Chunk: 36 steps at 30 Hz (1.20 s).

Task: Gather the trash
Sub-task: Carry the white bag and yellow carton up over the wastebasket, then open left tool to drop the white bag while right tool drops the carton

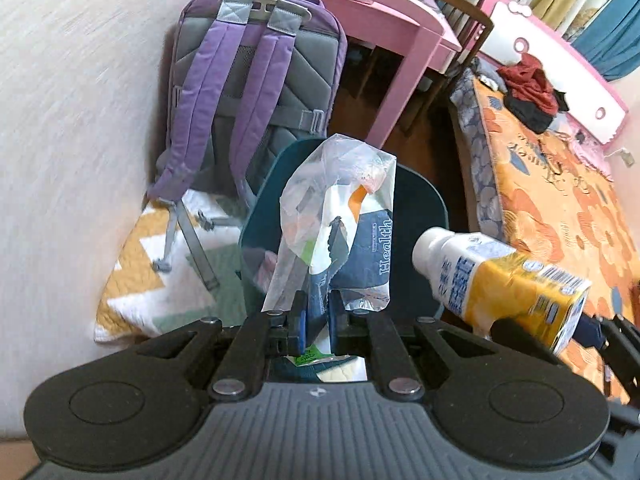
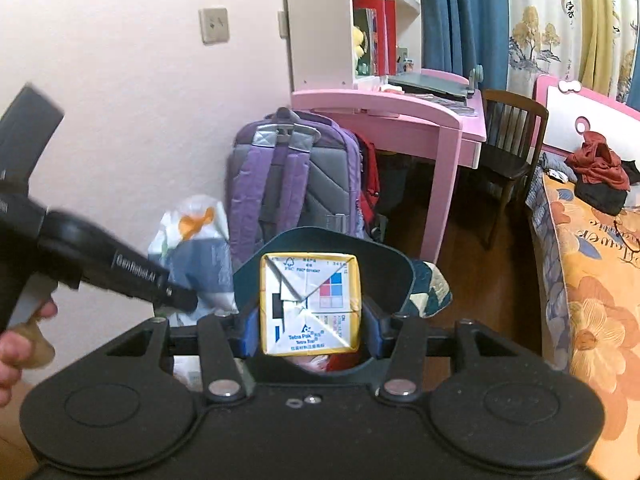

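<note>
Nearest of all, the left claw [image 1: 316, 320] pinches one crinkled plastic wrapper [image 1: 340, 224], which stands up from its tips over the dark bin [image 1: 420, 208]. Beside it the right claw [image 2: 311, 330] clamps one yellow-and-white drink carton [image 2: 310, 304], its long axis lying along the fingers, cap end aimed toward the bin. Behind stand one purple backpack [image 1: 256, 92], a pink desk [image 1: 400, 20], a chair [image 2: 512, 136] and an orange-quilted bed [image 1: 560, 200] on dark wood floor [image 2: 492, 260].

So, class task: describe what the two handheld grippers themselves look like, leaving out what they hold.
Both are matte black. The left gripper and right gripper each have a ribbed base, two round discs, linkage bars with silver rivets and blue finger pads. White lettering runs along the left one's side. A bare hand shows; no sleeve or cables are visible.
</note>
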### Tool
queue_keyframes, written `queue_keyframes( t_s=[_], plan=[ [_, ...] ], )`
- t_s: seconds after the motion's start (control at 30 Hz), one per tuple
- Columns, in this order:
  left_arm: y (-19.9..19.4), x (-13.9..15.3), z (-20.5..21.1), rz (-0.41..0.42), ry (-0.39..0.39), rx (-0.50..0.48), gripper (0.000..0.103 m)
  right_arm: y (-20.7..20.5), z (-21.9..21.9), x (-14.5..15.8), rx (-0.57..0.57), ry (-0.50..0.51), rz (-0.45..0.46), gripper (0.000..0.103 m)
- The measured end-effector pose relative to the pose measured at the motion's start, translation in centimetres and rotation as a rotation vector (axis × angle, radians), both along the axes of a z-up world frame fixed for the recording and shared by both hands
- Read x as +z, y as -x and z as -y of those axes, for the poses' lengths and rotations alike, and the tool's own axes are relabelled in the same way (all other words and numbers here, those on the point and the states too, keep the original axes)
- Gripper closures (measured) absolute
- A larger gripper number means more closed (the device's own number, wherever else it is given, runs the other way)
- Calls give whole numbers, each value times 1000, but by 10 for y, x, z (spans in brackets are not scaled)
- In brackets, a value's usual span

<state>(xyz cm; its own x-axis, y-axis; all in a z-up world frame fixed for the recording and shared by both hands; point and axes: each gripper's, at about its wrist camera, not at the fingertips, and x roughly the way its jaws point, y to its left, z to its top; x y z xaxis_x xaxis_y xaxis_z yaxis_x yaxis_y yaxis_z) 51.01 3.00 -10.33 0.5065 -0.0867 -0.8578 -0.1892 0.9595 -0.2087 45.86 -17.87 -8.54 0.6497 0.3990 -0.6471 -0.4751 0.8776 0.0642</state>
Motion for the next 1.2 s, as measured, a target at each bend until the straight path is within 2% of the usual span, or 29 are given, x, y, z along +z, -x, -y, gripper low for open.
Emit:
queue_keyframes(
  t_s=[0.13, 0.33, 0.67, 0.93, 1.07, 1.2],
  plan=[
    [-33, -13, 8, -35, -43, -31, 93, -17, -14, -10, 4, 42, -17, 54],
    [-67, -58, 13, -139, -73, -55, 93, -41, -35, -42, 28, 120, -107, 54],
    [-91, -112, 21, -276, -106, -86, 93, -65, -57, -87, 48, 240, -204, 54],
    [-96, -131, 31, -318, -157, -130, 93, -71, -63, -107, 58, 288, -258, 53],
    [-96, -133, 32, -327, -150, -136, 92, -72, -63, -112, 51, 301, -276, 53],
    [-96, -131, 33, -327, -148, -142, 86, -74, -57, -112, 29, 276, -287, 51]
  ],
)
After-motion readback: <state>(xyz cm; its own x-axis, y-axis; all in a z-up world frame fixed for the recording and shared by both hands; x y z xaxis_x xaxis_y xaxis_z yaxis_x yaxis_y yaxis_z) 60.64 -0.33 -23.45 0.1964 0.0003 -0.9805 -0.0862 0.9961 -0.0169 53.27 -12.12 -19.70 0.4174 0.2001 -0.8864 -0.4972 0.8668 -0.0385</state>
